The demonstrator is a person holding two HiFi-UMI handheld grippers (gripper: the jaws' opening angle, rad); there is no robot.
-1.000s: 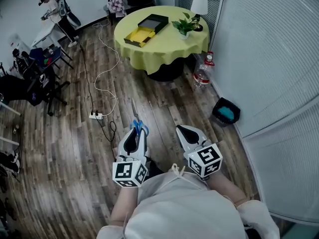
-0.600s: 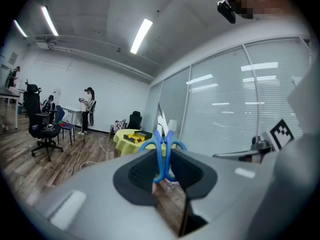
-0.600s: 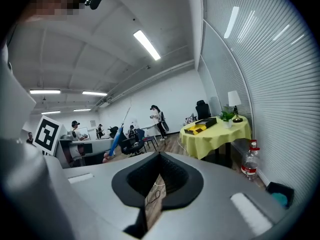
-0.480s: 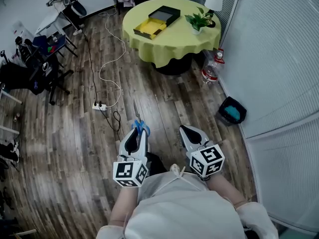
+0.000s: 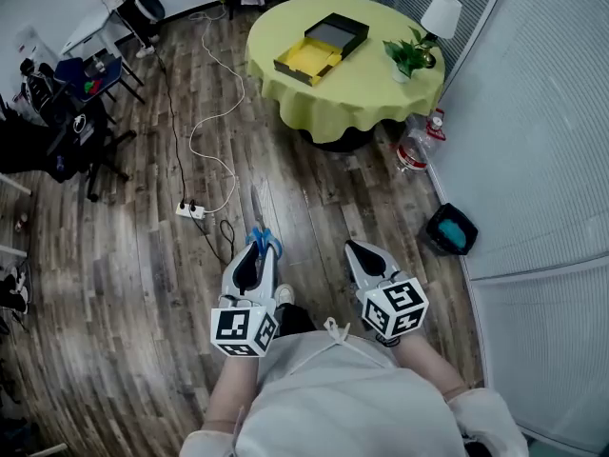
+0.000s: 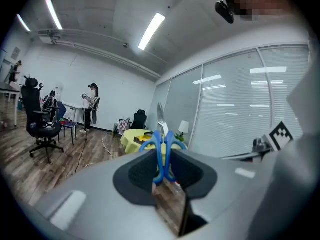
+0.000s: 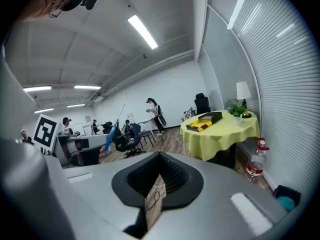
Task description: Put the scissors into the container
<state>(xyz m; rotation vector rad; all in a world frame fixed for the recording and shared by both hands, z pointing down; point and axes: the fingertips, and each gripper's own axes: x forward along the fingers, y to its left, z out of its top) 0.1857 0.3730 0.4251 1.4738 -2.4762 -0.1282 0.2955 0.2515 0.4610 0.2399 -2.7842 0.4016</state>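
Blue-handled scissors [image 5: 263,239] stick out of my left gripper [image 5: 258,251], blades pointing forward over the wooden floor. In the left gripper view the jaws are shut on the blue handles of the scissors [image 6: 163,149], and the blade rises above them. My right gripper [image 5: 355,250] is held beside it, shut with nothing in it; its view shows the right gripper [image 7: 159,181] with pads together and the scissors [image 7: 111,134] off to the left. The container, a black box with a yellow tray [image 5: 322,48], lies on the round yellow table [image 5: 371,84] far ahead, and the container [image 7: 207,120] also appears in the right gripper view.
A power strip [image 5: 190,209] and its white cable lie on the floor ahead left. A water bottle [image 5: 411,150] and a bin with blue contents [image 5: 447,228] stand by the blind-covered glass wall on the right. A lamp [image 5: 440,15] and a plant [image 5: 404,57] share the table. Office chairs [image 5: 67,141] crowd the left.
The table with the container has shifted right and lower in the head view, nearer to me. Both grippers keep their pose, and the scissors stay held.
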